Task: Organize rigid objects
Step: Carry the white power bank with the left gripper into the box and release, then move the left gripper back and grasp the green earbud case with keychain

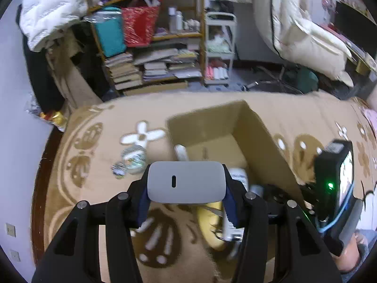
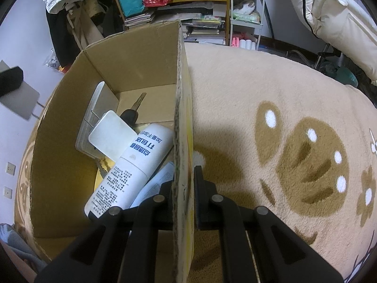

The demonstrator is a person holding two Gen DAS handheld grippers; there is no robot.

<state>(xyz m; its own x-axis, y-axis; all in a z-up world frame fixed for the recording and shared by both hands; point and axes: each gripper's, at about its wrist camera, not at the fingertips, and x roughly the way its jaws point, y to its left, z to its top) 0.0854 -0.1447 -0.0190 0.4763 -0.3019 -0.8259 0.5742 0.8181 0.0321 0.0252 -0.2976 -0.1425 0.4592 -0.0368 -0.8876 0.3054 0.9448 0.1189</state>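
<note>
A tan blanket [image 1: 282, 108] with brown and white flower and paw patterns covers the surface and fills the lower half of the left wrist frame. An open cardboard box [image 1: 256, 127] stands on it at centre right. Left of the box, at centre left of that frame, two tape rolls [image 1: 133, 159] lie on the blanket, just below a white flower print. In the right wrist frame the blanket [image 2: 259, 82] spreads bare across the right side, the box [image 2: 132, 47] at left.

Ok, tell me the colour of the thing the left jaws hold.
Light grey device, dark slot in its face; left wrist view.
</note>
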